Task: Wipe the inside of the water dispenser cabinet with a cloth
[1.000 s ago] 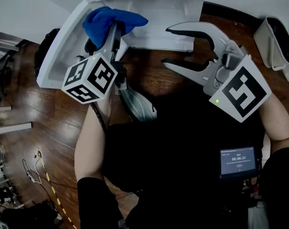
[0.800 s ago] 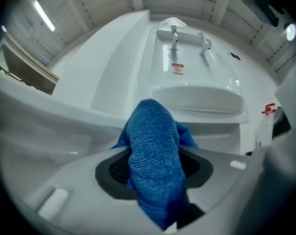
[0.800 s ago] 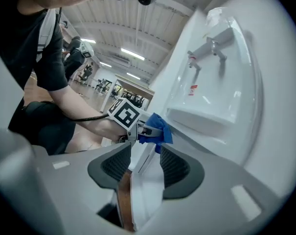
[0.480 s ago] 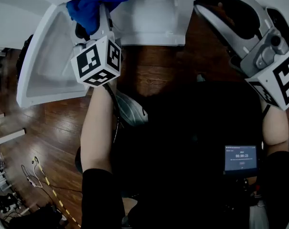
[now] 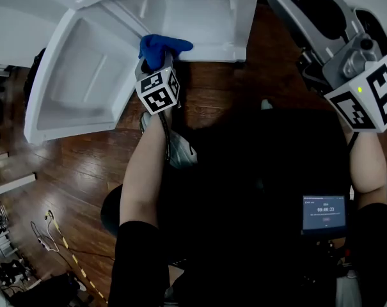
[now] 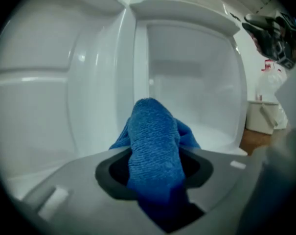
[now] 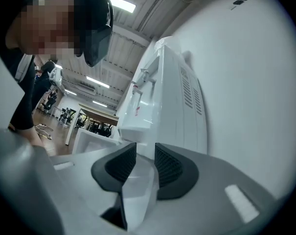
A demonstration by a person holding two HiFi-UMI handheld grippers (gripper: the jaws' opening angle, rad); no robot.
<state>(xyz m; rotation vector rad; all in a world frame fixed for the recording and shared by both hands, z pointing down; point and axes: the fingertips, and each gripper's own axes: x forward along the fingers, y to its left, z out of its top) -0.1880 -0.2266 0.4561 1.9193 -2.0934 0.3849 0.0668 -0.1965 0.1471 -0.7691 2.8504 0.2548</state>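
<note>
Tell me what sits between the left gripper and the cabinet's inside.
The blue cloth, clamped in the left gripper, sticks out toward the cabinet; the left gripper view shows it. Whether it touches is unclear.

Cloth (image 6: 155, 146): blue microfibre-like fabric, fine looped ribs, matt, soft folds.
Cabinet interior (image 6: 196, 82): white moulded plastic, smooth, satin sheen, faint highlights on curved corners.
Cabinet door (image 5: 78, 82), upper left of head view: same white plastic, smooth.
Left gripper (image 6: 155, 163): grey plastic shell, matt; pads (image 6: 111, 173) black, dull, rubbery look.
Marker cube (image 5: 158, 89): matt black-and-white print.
Floor (image 5: 65, 165): dark wood planks, glossy, light reflections.
Wall (image 7: 255, 82), right side of right gripper view: white, matt, smooth.
</note>
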